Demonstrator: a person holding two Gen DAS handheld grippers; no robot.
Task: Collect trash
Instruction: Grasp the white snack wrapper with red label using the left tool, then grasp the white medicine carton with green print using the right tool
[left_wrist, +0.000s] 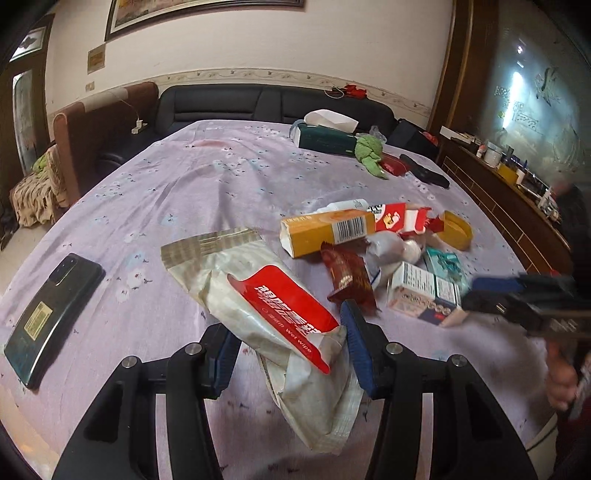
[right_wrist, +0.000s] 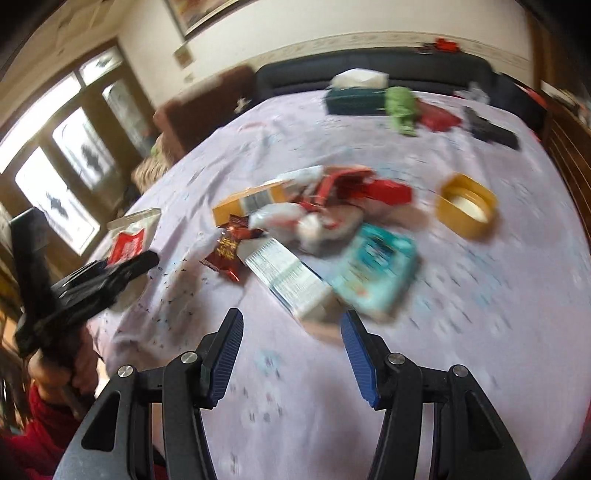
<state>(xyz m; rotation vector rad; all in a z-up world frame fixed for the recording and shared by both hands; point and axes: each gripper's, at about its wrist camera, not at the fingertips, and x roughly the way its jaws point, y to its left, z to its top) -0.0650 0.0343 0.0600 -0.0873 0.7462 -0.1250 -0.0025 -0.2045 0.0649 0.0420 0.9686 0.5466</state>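
Between left gripper (left_wrist: 291, 343) jaws — wet-wipe pack (left_wrist: 269, 314), seemingly gripped.

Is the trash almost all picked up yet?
Not nearly. No bin or bagged trash shows, so nothing looks done. The left gripper has its fingers around a wet wipe packet, though a firm grip is unclear. The right gripper is open and empty near the white box. The yellow carton, brown wrapper, teal pack and yellow lid remain.
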